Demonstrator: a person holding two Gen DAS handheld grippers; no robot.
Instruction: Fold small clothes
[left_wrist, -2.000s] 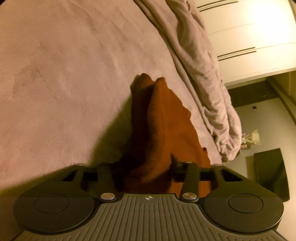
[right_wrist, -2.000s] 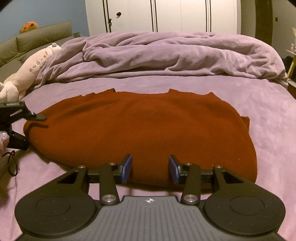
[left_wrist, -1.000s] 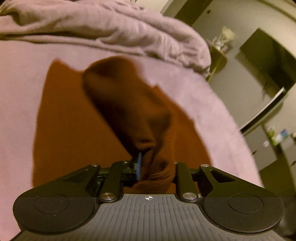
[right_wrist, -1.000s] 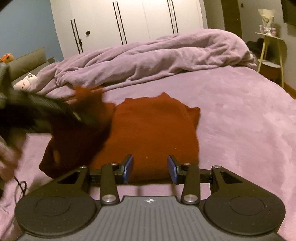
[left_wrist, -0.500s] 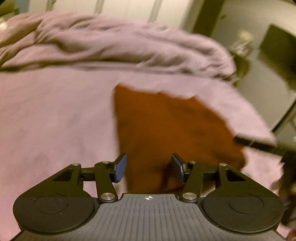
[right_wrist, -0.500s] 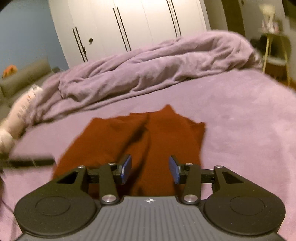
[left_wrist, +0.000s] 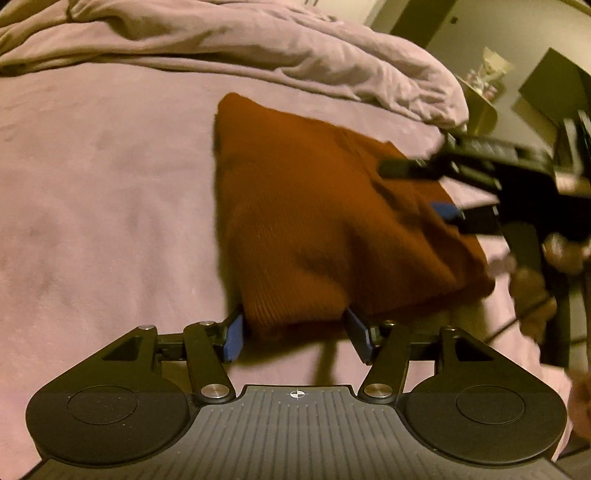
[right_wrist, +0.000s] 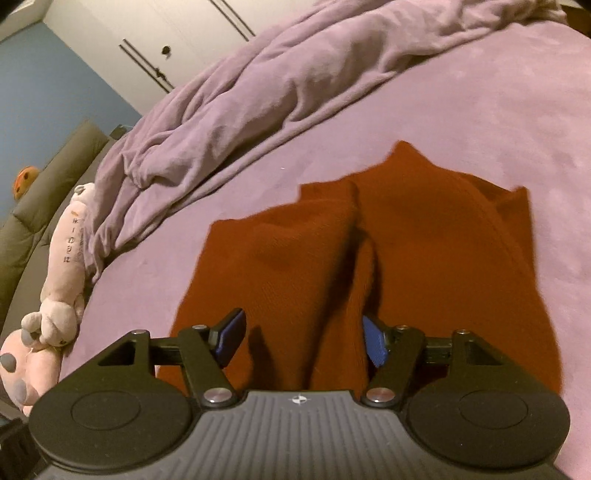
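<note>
A rust-brown knit garment (left_wrist: 314, 206) lies folded over on the lilac bed; in the right wrist view (right_wrist: 369, 258) a fold ridge runs down its middle. My left gripper (left_wrist: 295, 334) is open, its blue pads on either side of the garment's near corner. My right gripper (right_wrist: 303, 338) is open, low over the garment's near part, with the ridge close to its right pad. In the left wrist view the right gripper (left_wrist: 424, 188) reaches over the garment's right side, blurred.
A rumpled lilac duvet (right_wrist: 295, 81) lies across the back of the bed. A pink plush toy (right_wrist: 55, 288) lies at the left edge by a grey headboard (right_wrist: 33, 206). White wardrobes (right_wrist: 166, 33) stand behind. A side table (left_wrist: 480, 107) stands at the right.
My left gripper carried the garment's side over, let it go and opened; it now sits at the near corner. My right gripper moved in low over the garment and tilted.
</note>
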